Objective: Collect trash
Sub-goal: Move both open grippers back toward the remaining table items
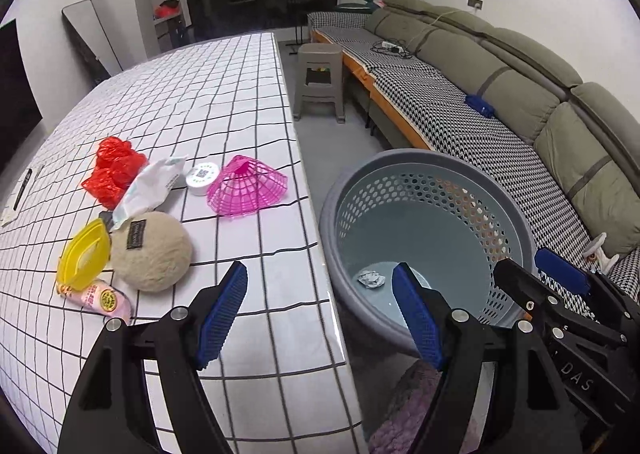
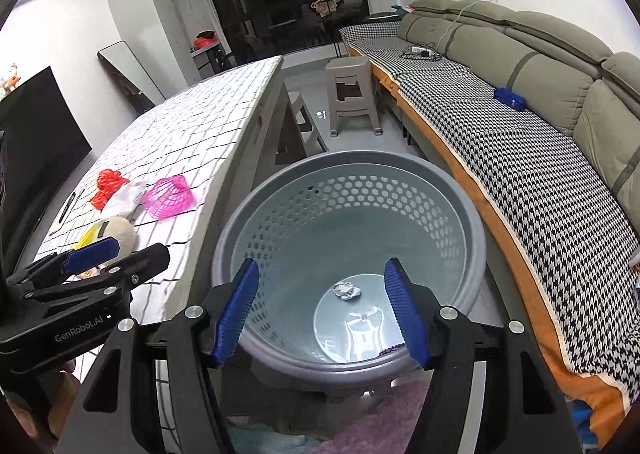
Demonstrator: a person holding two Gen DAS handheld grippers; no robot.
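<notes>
Both tools spread, empty. Left tool [image 1: 320, 308] over counter [image 1: 248, 102] edge; red bag [image 1: 114, 170] ahead-left. Right tool [image 2: 322, 308] above bin [image 2: 472, 222], farther.

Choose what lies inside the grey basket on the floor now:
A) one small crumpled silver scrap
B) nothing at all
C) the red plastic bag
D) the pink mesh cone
A: only a small crumpled silver scrap lies on the bottom of the grey basket; the other items are on the table.

Beige ball [image 1: 151, 251] hides part of yellow lid [image 1: 83, 254].
</notes>
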